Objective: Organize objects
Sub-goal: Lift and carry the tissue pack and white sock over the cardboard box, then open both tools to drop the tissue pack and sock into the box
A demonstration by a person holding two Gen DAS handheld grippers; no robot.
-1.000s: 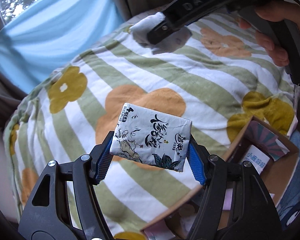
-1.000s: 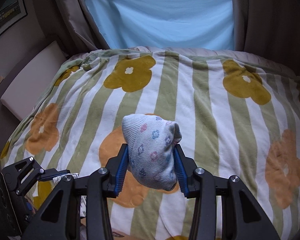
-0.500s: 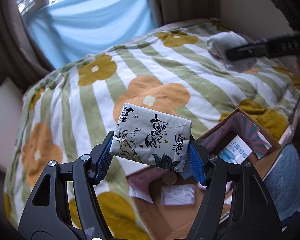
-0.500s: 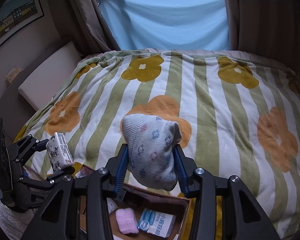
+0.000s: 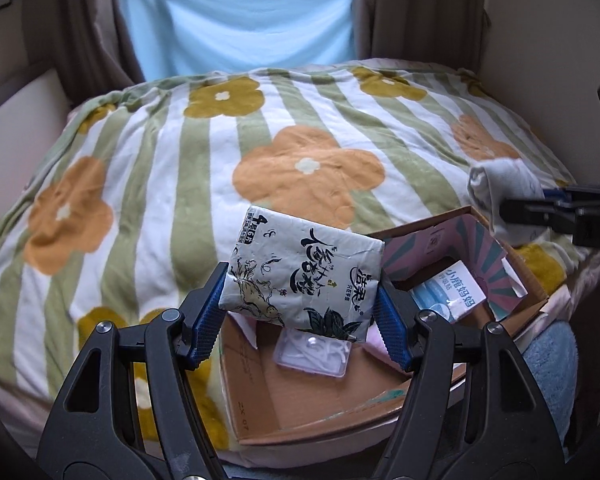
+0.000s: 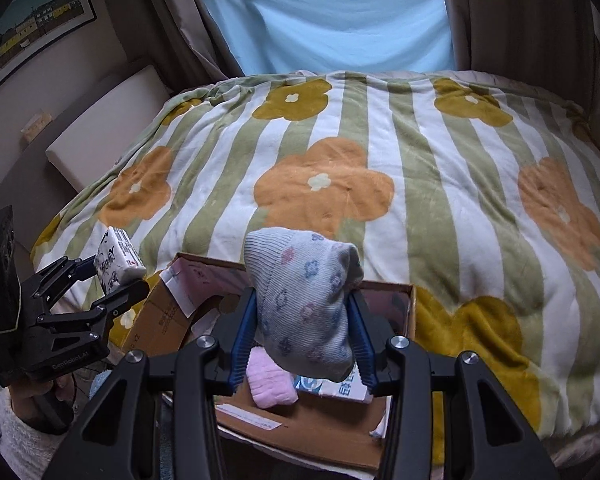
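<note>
My left gripper (image 5: pixel 302 312) is shut on a white tissue pack (image 5: pixel 300 280) with black print, held above the open cardboard box (image 5: pixel 260 396) at the bed's near edge. It also shows in the right wrist view (image 6: pixel 118 258). My right gripper (image 6: pixel 302 328) is shut on a rolled pale sock (image 6: pixel 304 300) with small flower prints, held over the same box (image 6: pixel 404 292). The sock shows at the right of the left wrist view (image 5: pixel 504 196). In the box lie a pink cloth (image 6: pixel 270 380), a blue-and-white packet (image 5: pixel 452 292) and a clear plastic case (image 5: pixel 312 354).
A striped blanket with orange and yellow flowers (image 5: pixel 308 168) covers the bed. A blue sheet (image 6: pixel 332 20) hangs at the window between brown curtains. A cream cushion (image 6: pixel 104 116) lies at the left, a framed picture (image 6: pixel 32 28) on the wall.
Both grippers have pulled back toward the near edge of the bed. The cardboard box has come fully into view beneath them. Both keep their hold.
</note>
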